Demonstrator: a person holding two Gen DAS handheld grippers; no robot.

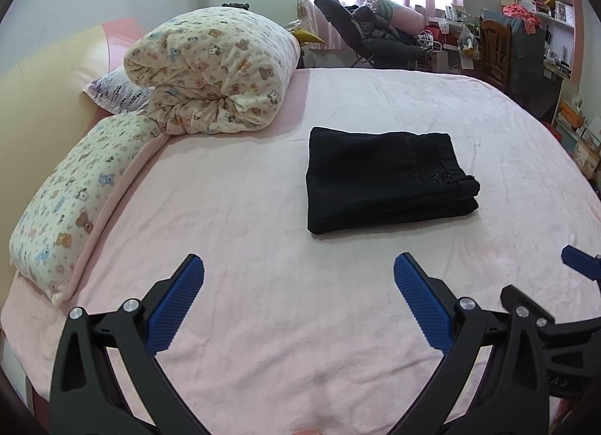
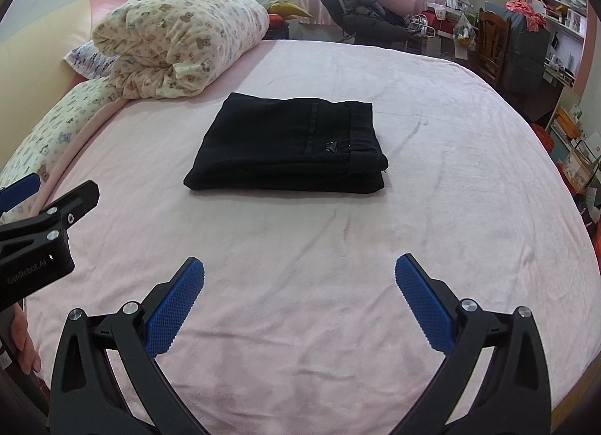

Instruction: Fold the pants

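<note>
Black pants [image 2: 287,144] lie folded in a compact stack mid-bed on pink sheet [image 2: 338,266], nr quilt roll [image 2: 180,40]. L gripper [image 1: 298,277] & R gripper [image 2: 299,277] both spread wide, holding nothing, apart from pants. Judged: fold done; next, at most tidy edges.

We count one folded pair of black pants [image 2: 287,145], two grippers (left gripper [image 1: 298,269], right gripper [image 2: 299,269]), one rolled bear-print quilt [image 1: 210,70], two pillows: bear-print pillow [image 1: 75,202], purple-patterned pillow [image 1: 116,91].
</note>
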